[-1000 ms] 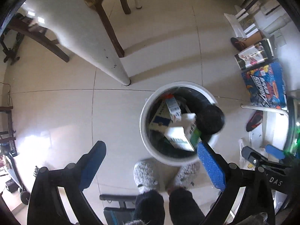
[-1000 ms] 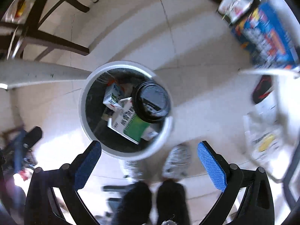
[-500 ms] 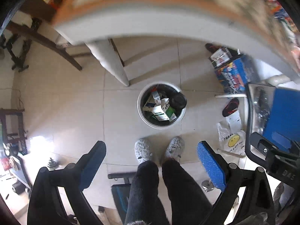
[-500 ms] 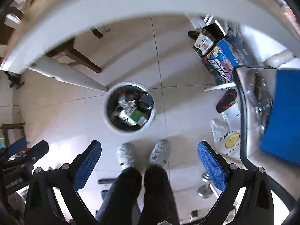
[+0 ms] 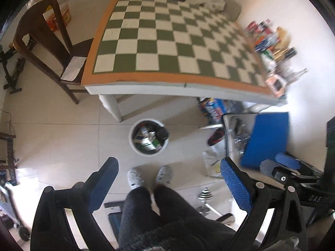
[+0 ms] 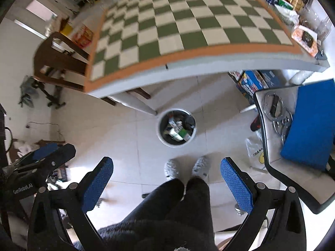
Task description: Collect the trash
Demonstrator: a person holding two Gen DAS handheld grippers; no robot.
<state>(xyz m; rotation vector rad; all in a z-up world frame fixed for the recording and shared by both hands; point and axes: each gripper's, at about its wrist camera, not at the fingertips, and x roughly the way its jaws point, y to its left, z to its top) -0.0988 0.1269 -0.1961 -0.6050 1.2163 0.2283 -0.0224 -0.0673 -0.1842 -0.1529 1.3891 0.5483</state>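
A white round trash bin (image 5: 134, 144) stands on the tiled floor below the table edge; it also shows in the right wrist view (image 6: 160, 135). It holds cartons (image 5: 147, 141) and a black cup lid (image 5: 162, 133). My left gripper (image 5: 167, 179) is open and empty, held high above the floor. My right gripper (image 6: 166, 177) is open and empty, at a similar height. The right gripper also shows at the right edge of the left wrist view (image 5: 293, 171). The left gripper shows at the left of the right wrist view (image 6: 41, 163).
A table with a green and white checkered cloth (image 5: 167, 41) has boxes and jars (image 5: 272, 39) along its right edge. A dark wooden chair (image 5: 41, 41) stands left. A small side table with a blue pad (image 6: 309, 123) stands right. My slippered feet (image 5: 149, 175) are near the bin.
Both grippers have risen from just above the bin to well above table height. The bin now looks small and the tabletop has come into view. Both stayed open.
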